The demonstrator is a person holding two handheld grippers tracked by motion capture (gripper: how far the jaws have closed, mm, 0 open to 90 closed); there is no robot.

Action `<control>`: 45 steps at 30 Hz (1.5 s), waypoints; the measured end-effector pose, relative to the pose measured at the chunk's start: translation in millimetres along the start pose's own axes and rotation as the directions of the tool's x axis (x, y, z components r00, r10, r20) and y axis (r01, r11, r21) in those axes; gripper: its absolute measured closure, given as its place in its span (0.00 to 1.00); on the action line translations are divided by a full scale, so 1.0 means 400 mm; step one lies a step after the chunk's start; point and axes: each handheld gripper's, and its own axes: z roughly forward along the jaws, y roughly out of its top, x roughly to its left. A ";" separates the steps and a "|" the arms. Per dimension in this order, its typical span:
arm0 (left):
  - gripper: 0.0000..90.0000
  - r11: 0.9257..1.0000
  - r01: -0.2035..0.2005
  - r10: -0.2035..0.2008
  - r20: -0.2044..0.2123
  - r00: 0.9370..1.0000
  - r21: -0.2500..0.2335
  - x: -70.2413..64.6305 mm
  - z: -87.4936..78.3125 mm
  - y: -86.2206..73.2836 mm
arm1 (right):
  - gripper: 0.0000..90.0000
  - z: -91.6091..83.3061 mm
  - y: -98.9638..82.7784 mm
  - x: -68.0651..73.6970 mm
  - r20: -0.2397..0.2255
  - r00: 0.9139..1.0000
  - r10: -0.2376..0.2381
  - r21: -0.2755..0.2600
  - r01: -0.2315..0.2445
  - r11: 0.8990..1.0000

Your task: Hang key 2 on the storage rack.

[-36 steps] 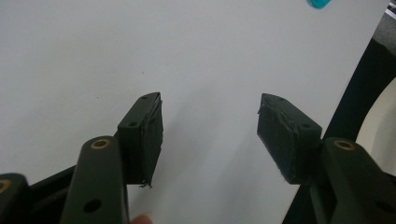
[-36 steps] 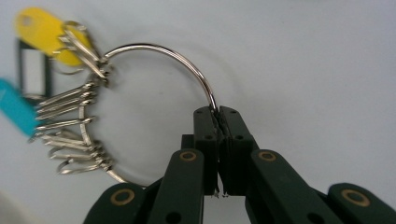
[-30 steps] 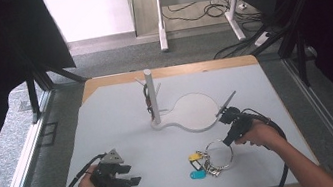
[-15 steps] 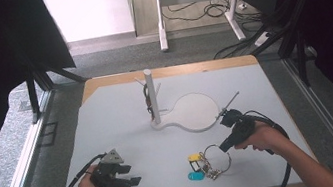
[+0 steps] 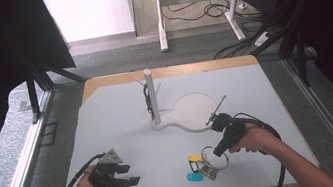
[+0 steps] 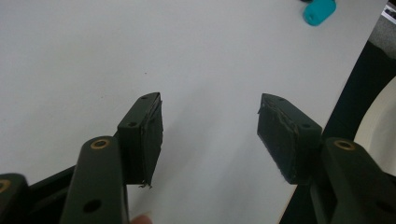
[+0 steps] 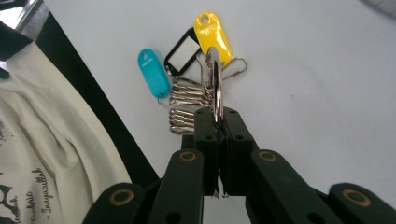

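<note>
Our right tongs [image 7: 217, 122] have just clamped the key ring [image 7: 215, 79] near right; left tongs [image 6: 210, 135] wait wide, so lifting seems next

The pale shirt [image 7: 42, 154] at the left edge of the right gripper view carries dark printed lettering, perhaps "Inayatullah", too tilted and cropped to be sure. The key tags' markings are too small to read.
</note>
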 end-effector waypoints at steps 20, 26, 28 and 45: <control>0.46 0.999 0.024 -0.024 0.003 1.000 -0.029 0.010 -0.010 -0.010 | 0.97 -0.149 0.066 0.019 0.066 0.997 -0.036 -0.024 0.037 0.999; 0.46 0.999 0.023 -0.023 0.004 1.000 -0.033 0.010 -0.012 -0.010 | 0.97 -0.178 0.084 0.014 0.079 0.996 -0.032 -0.022 0.034 0.999; 0.46 0.999 0.022 -0.022 0.004 1.000 -0.029 0.010 -0.011 -0.010 | 0.97 -0.187 0.088 0.011 0.081 0.996 -0.033 -0.027 0.035 0.999; 0.46 1.000 0.023 -0.023 0.011 1.000 -0.021 0.011 -0.008 -0.011 | 0.97 -0.246 0.139 0.007 0.094 0.995 -0.030 -0.059 0.035 0.998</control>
